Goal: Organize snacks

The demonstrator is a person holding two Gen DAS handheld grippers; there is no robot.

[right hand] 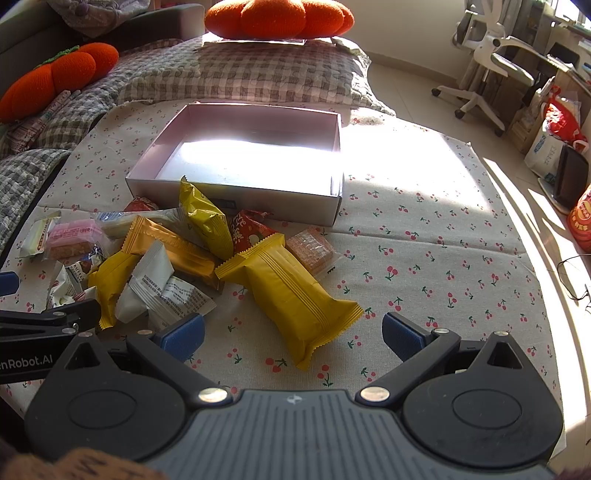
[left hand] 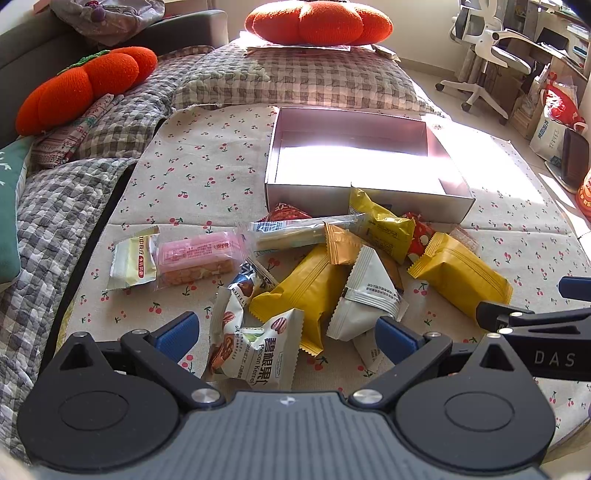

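Observation:
A pile of wrapped snacks lies on the cherry-print cloth point(left hand: 207, 177) in front of an open, empty pink box point(left hand: 354, 147), which also shows in the right wrist view point(right hand: 243, 122). My left gripper point(left hand: 288, 332) is open, its blue pads either side of a white pecan packet point(left hand: 255, 350). Beyond lie a yellow packet point(left hand: 306, 284), a white packet point(left hand: 365, 291) and a pink bar point(left hand: 199, 254). My right gripper point(right hand: 293, 334) is open, straddling the near end of a large yellow packet point(right hand: 295, 291), also seen in the left wrist view point(left hand: 461, 277).
Orange pumpkin cushions point(left hand: 317, 20) point(left hand: 85, 85) and a checked quilt point(left hand: 295, 77) lie behind the box. A white office chair point(left hand: 487, 48) and bags point(left hand: 554, 122) stand on the floor at right. Eyeglasses point(right hand: 576, 277) lie at the cloth's right edge.

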